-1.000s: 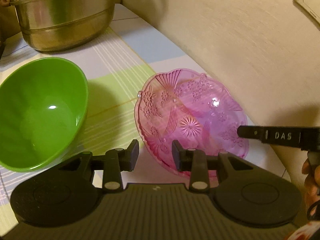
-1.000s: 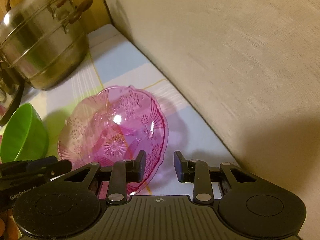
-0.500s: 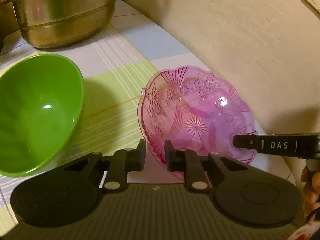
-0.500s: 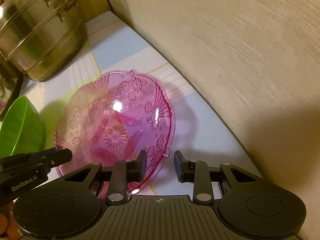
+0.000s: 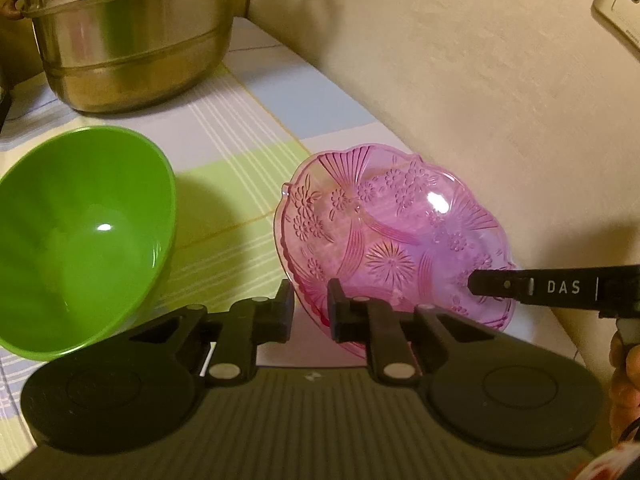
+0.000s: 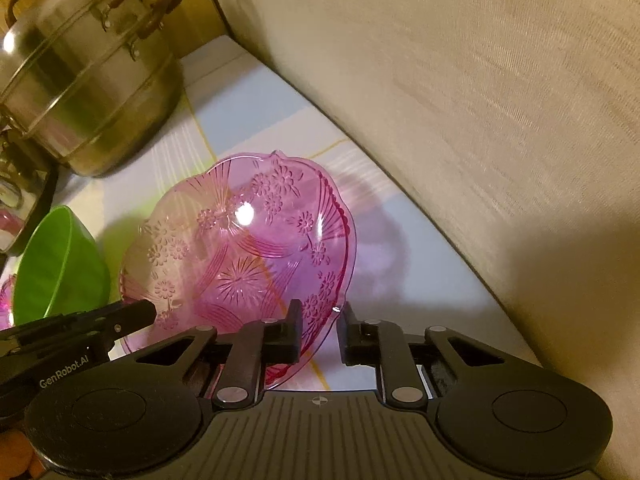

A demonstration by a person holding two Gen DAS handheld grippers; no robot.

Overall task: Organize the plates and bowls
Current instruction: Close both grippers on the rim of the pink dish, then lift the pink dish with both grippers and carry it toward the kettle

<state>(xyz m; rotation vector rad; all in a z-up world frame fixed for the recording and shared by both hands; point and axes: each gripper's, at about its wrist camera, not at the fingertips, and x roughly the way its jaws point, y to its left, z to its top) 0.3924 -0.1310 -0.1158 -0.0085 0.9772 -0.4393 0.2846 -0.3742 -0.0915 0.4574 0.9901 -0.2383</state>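
A pink transparent dish (image 5: 394, 240) with moulded flowers and fan ribs sits on a desk (image 5: 248, 128) covered in a pastel checked cloth, close to a cream wall (image 5: 480, 80). A gripper approaches it from each side. The left gripper (image 5: 310, 310) has its jaws slightly apart, straddling the dish's near-left rim — one jaw outside the rim, one over the inside; the gap looks too wide for a firm grip yet. The right gripper (image 6: 318, 330) likewise has its jaws apart around the opposite rim, with the left jaw over the dish wall and the right jaw outside it. Whether any jaw actually touches the dish cannot be told.

Just left of the dish stands an empty green bowl (image 5: 80, 236), and behind both a large steel steamer pot (image 5: 132, 32).

Risks, as a judgement: the dish is thin, smooth and scalloped, so a grip landing on a curved lobe could slip or tip the dish. Uneven closing between the two sides might twist it, or push it against the wall or the green bowl.
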